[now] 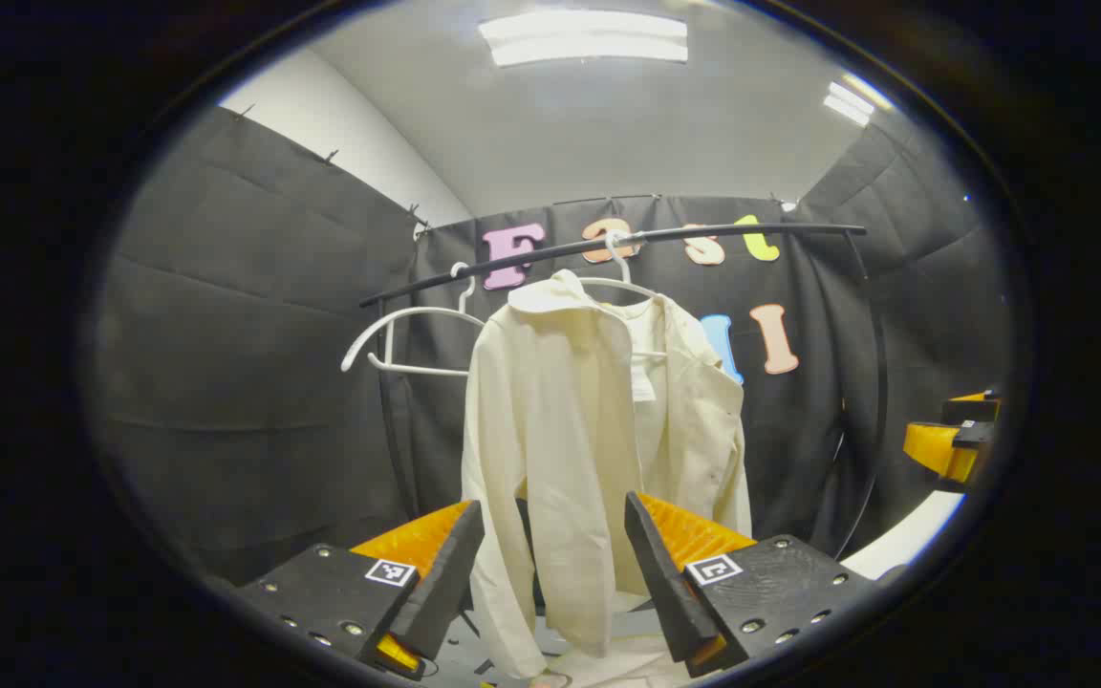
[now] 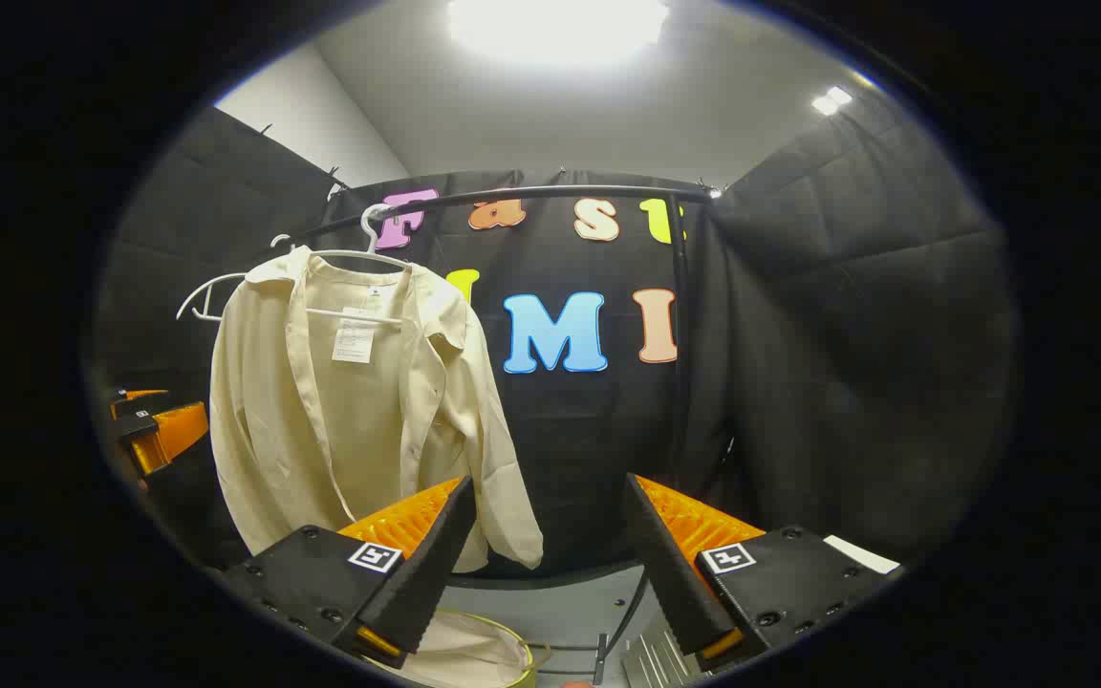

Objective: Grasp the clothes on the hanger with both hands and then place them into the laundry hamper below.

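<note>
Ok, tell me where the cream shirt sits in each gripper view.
Left gripper view: the cream shirt hangs at centre, straight ahead between the open left tongs.
Right gripper view: it hangs left of centre, off to the side of the open right tongs.
Shared landmark: the black rail holding its white hanger.

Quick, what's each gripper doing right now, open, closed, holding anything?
Left gripper: open, holding nothing; the cream shirt hangs beyond its fingers.
Right gripper: open, holding nothing; the shirt hangs off to its left.
</note>
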`<state>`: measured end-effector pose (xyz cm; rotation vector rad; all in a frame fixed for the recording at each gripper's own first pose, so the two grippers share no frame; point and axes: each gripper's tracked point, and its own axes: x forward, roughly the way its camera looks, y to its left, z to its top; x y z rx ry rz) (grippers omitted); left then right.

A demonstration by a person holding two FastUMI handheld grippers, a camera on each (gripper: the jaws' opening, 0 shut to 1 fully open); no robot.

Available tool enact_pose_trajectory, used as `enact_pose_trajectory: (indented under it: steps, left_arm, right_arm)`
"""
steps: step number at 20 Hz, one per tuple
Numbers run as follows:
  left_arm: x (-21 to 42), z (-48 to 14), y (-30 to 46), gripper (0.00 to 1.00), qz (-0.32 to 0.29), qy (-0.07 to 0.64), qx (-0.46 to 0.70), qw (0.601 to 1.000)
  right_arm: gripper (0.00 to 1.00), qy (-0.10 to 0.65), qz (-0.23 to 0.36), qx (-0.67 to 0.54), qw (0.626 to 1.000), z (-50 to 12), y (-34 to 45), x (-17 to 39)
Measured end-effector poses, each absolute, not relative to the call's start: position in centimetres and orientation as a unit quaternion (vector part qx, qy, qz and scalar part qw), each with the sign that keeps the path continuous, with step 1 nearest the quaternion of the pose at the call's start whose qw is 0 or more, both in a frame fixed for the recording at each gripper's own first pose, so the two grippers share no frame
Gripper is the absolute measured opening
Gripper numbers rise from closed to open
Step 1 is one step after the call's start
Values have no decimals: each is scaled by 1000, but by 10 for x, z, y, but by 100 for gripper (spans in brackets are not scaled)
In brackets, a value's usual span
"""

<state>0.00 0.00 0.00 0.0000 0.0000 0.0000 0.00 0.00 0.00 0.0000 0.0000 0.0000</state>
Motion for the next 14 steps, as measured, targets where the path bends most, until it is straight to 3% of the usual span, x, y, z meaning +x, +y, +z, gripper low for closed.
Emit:
enact_pose_trajectory:
  steps: [14]
  left_arm:
    - [-4,2,4,87,8,-7,-3,1000]
  right_arm:
    - [98,1,-2,6,1000,1,-6,4]
